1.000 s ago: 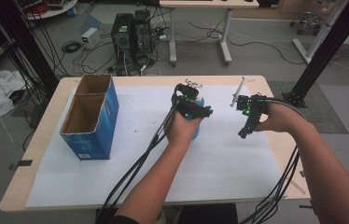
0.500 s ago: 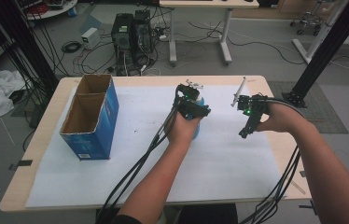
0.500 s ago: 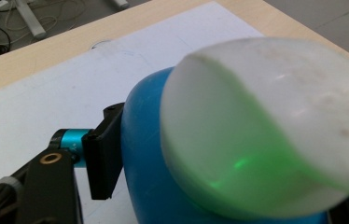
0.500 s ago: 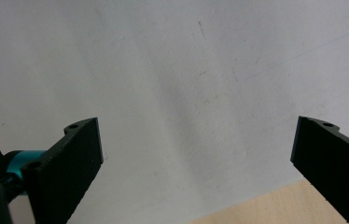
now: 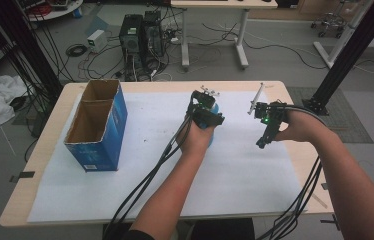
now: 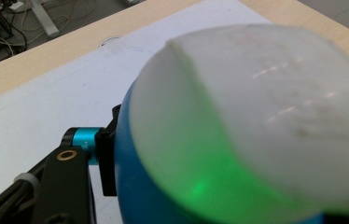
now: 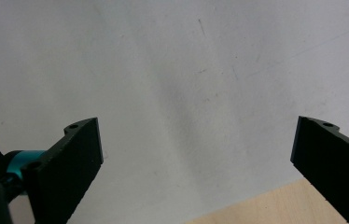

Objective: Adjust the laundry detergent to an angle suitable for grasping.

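A blue round container with a white cap [image 6: 256, 135] sits close up between the jaws of my left gripper [image 6: 200, 186], which is shut on it. One black fingertip [image 6: 107, 161] presses its blue side. From the high view the left gripper [image 5: 206, 111] is over the middle of the white paper, and a bit of the blue container [image 5: 214, 106] shows beside it. Further right, my right gripper [image 5: 261, 141] points down at the paper. Its jaws stand wide open in the right gripper view [image 7: 196, 158] with nothing between them.
An open blue cardboard box [image 5: 97, 125] stands on the left of the table. White paper [image 5: 145, 120] covers most of the wooden tabletop [image 5: 50, 125]. A thin rod [image 5: 255, 99] sticks up behind the right gripper. Cables trail off the front edge.
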